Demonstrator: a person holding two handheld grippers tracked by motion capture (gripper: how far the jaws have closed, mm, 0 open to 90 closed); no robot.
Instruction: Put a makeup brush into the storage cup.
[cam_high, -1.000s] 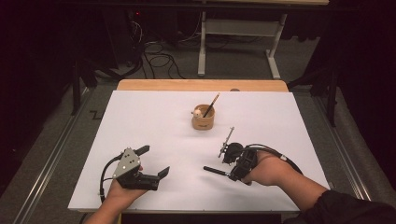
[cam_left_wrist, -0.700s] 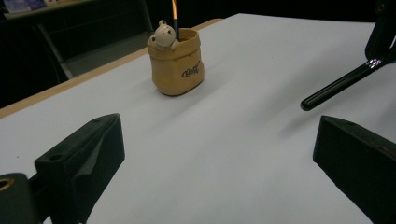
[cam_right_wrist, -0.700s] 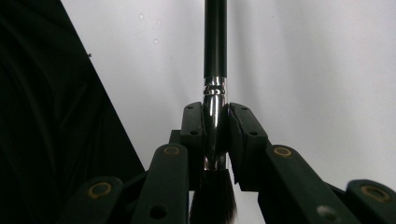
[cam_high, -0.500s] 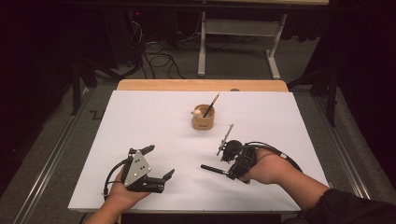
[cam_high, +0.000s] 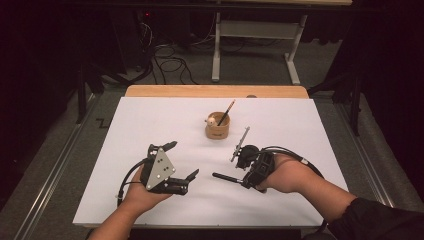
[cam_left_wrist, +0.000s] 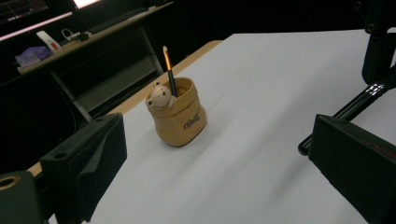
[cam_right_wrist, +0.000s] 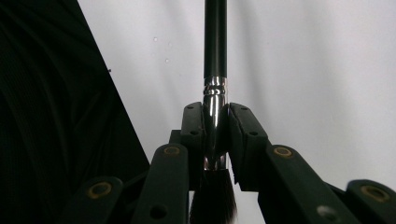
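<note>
Left hand (cam_high: 142, 192): palm wrapped under the gripper body, forearm entering from the bottom edge, wrist angled toward the table centre.
Left gripper (cam_high: 181, 161): jaws spread wide, nothing between them; grey three-cornered plate seen face-up on top; held above the white table (cam_high: 150, 120), left of centre. In the left gripper view the two black jaws are seen far apart at either side, aimed at the cup.
Cup (cam_high: 217, 126): small tan holder with a little animal figure on its rim, standing upright at mid-table, well apart from both grippers. Lettering is printed on its side, too small to read.
Pencil (cam_high: 226, 112): dark shaft with an orange end, standing tilted inside the cup.
Brush (cam_right_wrist: 215, 70): pinched by the right gripper at its shiny metal collar; black handle, dark bristle tuft seen just below the jaws in the right gripper view. In the high view it is seen near the table's right side, front of the cup and to its right; the handle is seen as a dark rod (cam_high: 225, 177) running left from the gripper.
Right gripper (cam_right_wrist: 215, 135): jaws pressed together on the brush collar, pads touching the metal on both sides.
Right hand (cam_high: 287, 172): closed around the gripper body, forearm in a dark sleeve entering from the bottom right corner, cable looped over the wrist.
</note>
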